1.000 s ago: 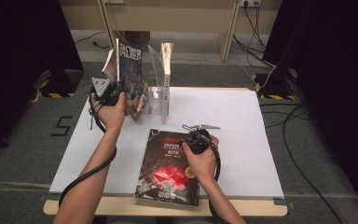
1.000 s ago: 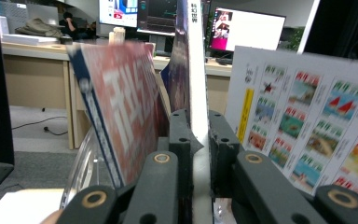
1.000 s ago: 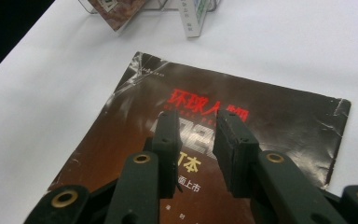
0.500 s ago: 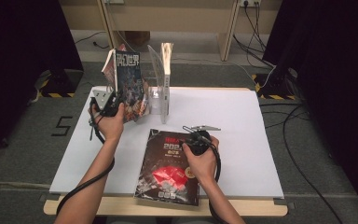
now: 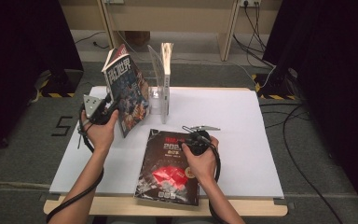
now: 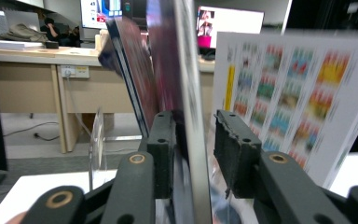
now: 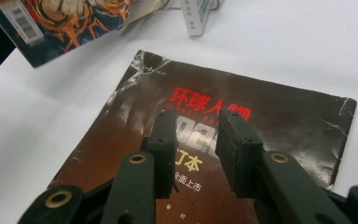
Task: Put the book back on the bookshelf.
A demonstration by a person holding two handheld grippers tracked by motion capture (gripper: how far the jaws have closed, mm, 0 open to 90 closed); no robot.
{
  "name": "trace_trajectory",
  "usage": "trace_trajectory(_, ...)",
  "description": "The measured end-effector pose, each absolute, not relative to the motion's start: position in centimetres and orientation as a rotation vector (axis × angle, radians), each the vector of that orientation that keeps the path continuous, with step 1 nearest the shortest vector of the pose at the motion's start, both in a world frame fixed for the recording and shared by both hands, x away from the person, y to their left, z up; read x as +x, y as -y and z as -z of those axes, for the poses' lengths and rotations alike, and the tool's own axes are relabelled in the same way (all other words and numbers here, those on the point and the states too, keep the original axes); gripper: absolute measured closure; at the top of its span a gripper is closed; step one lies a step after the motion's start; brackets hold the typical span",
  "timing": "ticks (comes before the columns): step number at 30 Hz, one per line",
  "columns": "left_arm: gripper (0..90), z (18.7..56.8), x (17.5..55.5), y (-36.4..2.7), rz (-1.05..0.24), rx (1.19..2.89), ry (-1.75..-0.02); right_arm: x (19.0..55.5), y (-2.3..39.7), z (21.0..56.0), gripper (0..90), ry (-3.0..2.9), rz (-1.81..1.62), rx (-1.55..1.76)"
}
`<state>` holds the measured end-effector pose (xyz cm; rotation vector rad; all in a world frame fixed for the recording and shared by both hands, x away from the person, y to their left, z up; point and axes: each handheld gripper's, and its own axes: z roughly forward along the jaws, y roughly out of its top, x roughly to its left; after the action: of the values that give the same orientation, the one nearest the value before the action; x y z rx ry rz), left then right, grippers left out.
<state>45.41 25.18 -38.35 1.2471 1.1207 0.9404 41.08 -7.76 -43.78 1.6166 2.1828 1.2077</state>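
Presently, at the left of the high view, the left gripper (image 5: 103,111) stands by the lower edge of an upright magazine (image 5: 127,93) that leans against the clear acrylic book stand (image 5: 157,84) near the far edge of the table (image 5: 242,140). Its fingers (image 6: 163,149) have just been opening: in the left gripper view the magazine's edge passes between them, close against the left pad with a visible gap at the right pad, so the hold reads as released and the magazine rests on its own edge and the stand. Judged from its curl, the magazine is light, thin and floppy with a glossy, likely slippery cover; it is best taken low on the spine side, where the pages are bound and stiffest. A white book (image 5: 167,74) stands in the stand just right of it, leaving little room there. Further right, a dark magazine (image 5: 170,170) lies flat at the near edge of the table, its lower edge about level with that edge. The right gripper (image 5: 196,142) hovers over its upper part, fingers (image 7: 235,140) parted and gripping nothing. That flat magazine offers no raised edge on the table; the near overhang or a corner seems the likeliest purchase. Rightward, the table lies open for manoeuvre.
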Motion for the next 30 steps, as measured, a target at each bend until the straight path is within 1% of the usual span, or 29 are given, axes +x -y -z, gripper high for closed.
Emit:
trace_trajectory(2, 66.5, 37.3, 45.5, -25.4, -0.913, 1.239, -1.131, 41.1, 7.7, 43.8, 67.7, -2.186, -1.211, 1.617)
trace_trajectory(4, 72.5, 36.7, 45.5, -25.3, -0.909, 1.277, -1.154, 41.1, 7.7, 43.8, 67.6, -2.185, -1.215, 1.622)
trace_trajectory(6, 73.3, 36.5, 45.5, -25.3, -0.848, 1.298, -1.187, 41.1, 7.7, 43.7, 67.5, -2.185, -1.218, 1.621)
trace_trajectory(8, 77.5, 36.3, 45.3, -25.2, -0.823, 1.346, -1.228, 41.1, 7.8, 43.7, 67.4, -2.182, -1.22, 1.623)
trace_trajectory(9, 78.2, 36.3, 45.3, -25.2, -0.791, 1.356, -1.244, 41.1, 7.8, 43.7, 67.3, -2.184, -1.219, 1.621)
trace_trajectory(12, 81.2, 35.7, 45.1, -24.9, -0.791, 1.407, -1.255, 41.1, 8.0, 43.6, 67.2, -2.19, -1.211, 1.623)
trace_trajectory(18, 81.9, 35.6, 45.0, -24.7, -0.798, 1.419, -1.259, 41.0, 8.1, 43.5, 67.2, -2.187, -1.212, 1.633)
trace_trajectory(23, 81.9, 35.9, 45.0, -24.9, -0.794, 1.402, -1.228, 41.0, 8.2, 43.5, 67.3, -2.181, -1.211, 1.629)
trace_trajectory(27, 80.1, 36.2, 44.8, -24.9, -0.797, 1.366, -1.214, 41.1, 8.2, 43.5, 67.2, -2.18, -1.215, 1.621)
trace_trajectory(30, 79.7, 35.9, 44.7, -24.8, -0.784, 1.377, -1.215, 41.1, 8.2, 43.5, 67.0, -2.183, -1.21, 1.622)
